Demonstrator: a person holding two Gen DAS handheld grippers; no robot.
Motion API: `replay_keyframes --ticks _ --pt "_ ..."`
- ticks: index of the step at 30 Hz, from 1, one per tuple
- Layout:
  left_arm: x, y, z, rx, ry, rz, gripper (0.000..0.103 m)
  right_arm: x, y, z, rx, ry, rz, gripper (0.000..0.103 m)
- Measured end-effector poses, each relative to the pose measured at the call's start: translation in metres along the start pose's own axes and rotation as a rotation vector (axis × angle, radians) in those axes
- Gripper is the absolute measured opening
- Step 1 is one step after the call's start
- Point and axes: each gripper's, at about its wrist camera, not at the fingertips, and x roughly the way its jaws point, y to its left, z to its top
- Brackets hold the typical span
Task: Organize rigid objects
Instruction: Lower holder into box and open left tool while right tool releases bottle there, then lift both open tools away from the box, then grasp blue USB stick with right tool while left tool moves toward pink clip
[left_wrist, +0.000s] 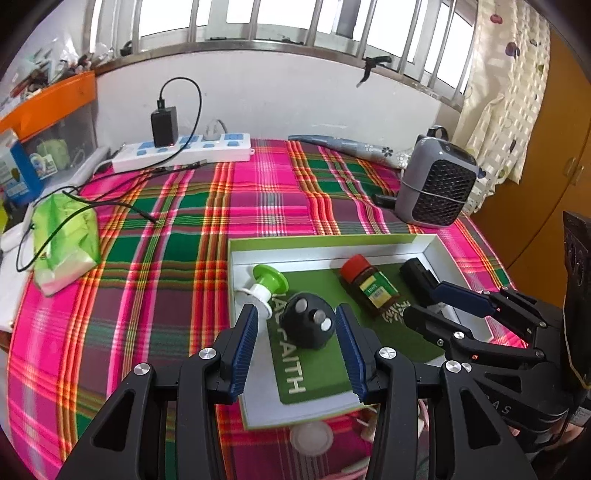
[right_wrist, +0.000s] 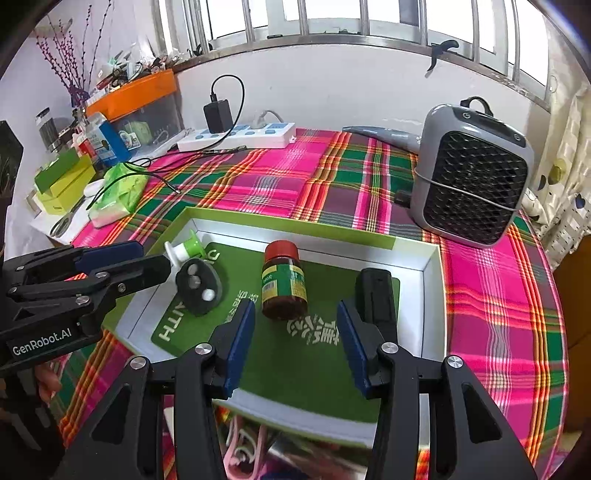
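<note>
Both hand-held grippers hang over the near end of a shallow white box (right_wrist: 430, 266) with green edging, which lies on a pink-green plaid cloth (left_wrist: 229, 206). Left gripper (left_wrist: 295, 354): blue ribbed pads spread wide, nothing clamped; the black rounded remote (left_wrist: 308, 321) with three silver buttons lies on the green printed mat (right_wrist: 306, 354) right between and just past its tips, pads clear of it. Right gripper (right_wrist: 295, 343): jaws apart, empty; the brown glass jar (right_wrist: 283, 286) with red cap and green label lies on its side just ahead, between the fingers' line, and a black matte block (right_wrist: 376, 295) lies beside the right finger, against the box wall. A green-and-white plastic plunger-like piece (left_wrist: 266, 286) sits in the box's far left corner, next to the remote. Nothing blocks either gripper. Beyond the box: grey fan heater (right_wrist: 472, 177) with black honeycomb grille at right, green tissue pack (left_wrist: 62, 240) with a black cable across it at left, white power strip (left_wrist: 181, 151) with black charger at the wall.
</note>
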Motion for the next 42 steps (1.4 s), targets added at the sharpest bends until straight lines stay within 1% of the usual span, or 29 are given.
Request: replay_keyframes --ticks 11,28,34,39,42 --pt "-0.025 -0.006 -0.02 0.017 -0.021 -0.007 0.043 -0.026 0.004 -0.014 0.009 -0.03 0.002 0.047" --pt "-0.052 0.009 -0.061 -0.033 -0.024 -0.039 0.043 -0.059 -0.004 -0.053 0.055 -0.053 0.001 0.047" --pt "-0.052 0.011 -0.076 -0.037 -0.002 -0.075 0.043 -0.065 -0.001 -0.07 0.048 -0.047 0.012 0.047" --pt "-0.048 0.01 -0.087 -0.028 0.024 -0.124 0.043 -0.066 0.003 -0.086 0.049 -0.028 0.012 0.047" --pt "-0.044 0.007 -0.093 -0.017 0.04 -0.135 0.043 -0.063 0.005 -0.096 0.046 -0.003 0.02 0.047"
